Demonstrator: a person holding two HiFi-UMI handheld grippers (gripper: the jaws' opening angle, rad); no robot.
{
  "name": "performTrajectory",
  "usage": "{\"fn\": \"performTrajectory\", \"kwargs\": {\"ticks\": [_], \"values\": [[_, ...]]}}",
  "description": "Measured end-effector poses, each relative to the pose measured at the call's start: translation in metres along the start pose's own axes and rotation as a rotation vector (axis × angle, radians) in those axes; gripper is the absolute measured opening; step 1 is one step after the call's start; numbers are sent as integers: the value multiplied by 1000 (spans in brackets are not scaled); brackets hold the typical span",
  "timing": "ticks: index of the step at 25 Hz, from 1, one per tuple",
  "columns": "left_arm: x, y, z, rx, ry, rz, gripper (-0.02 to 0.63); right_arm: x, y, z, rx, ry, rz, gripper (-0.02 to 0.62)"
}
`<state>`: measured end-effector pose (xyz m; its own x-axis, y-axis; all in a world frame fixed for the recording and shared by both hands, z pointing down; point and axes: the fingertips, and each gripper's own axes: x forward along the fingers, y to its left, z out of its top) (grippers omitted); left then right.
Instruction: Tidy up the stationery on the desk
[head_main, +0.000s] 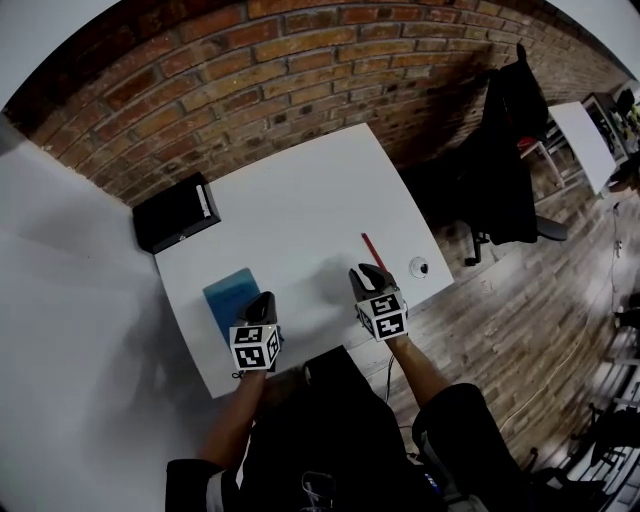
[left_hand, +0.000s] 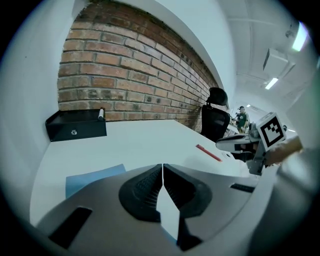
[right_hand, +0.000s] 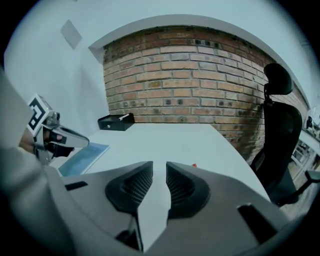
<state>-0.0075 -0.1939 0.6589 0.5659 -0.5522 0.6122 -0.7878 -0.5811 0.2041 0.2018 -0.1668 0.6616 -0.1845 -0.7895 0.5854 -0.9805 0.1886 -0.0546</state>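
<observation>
A red pen (head_main: 373, 251) lies on the white desk (head_main: 300, 200) near its right edge, just beyond my right gripper (head_main: 362, 272). That gripper's jaws stand a little apart with nothing between them (right_hand: 159, 170); only the pen's tip (right_hand: 194, 165) peeks over the right jaw. A blue notebook (head_main: 230, 296) lies at the desk's front left. My left gripper (head_main: 264, 300) hovers at the notebook's right edge, shut and empty (left_hand: 162, 172). In the left gripper view the notebook (left_hand: 92, 177) is at the left and the pen (left_hand: 208, 152) at the right.
A black box (head_main: 177, 212) with a white marker on its lid stands at the desk's back left corner. A small white round object (head_main: 419, 267) sits at the right edge. A black office chair (head_main: 510, 150) stands beside the desk on the wooden floor. A brick wall runs behind.
</observation>
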Motion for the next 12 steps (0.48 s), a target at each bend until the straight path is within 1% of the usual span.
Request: {"fn": "performTrajectory", "kwargs": {"ticks": [6,12], "values": [[-4,-2,-5,6,9,0,20,1,-42,-17,-105,86,-89,78],[-9,4,-9,7,19,15,20,11,-70,-37,-132,183,-112,78]]}}
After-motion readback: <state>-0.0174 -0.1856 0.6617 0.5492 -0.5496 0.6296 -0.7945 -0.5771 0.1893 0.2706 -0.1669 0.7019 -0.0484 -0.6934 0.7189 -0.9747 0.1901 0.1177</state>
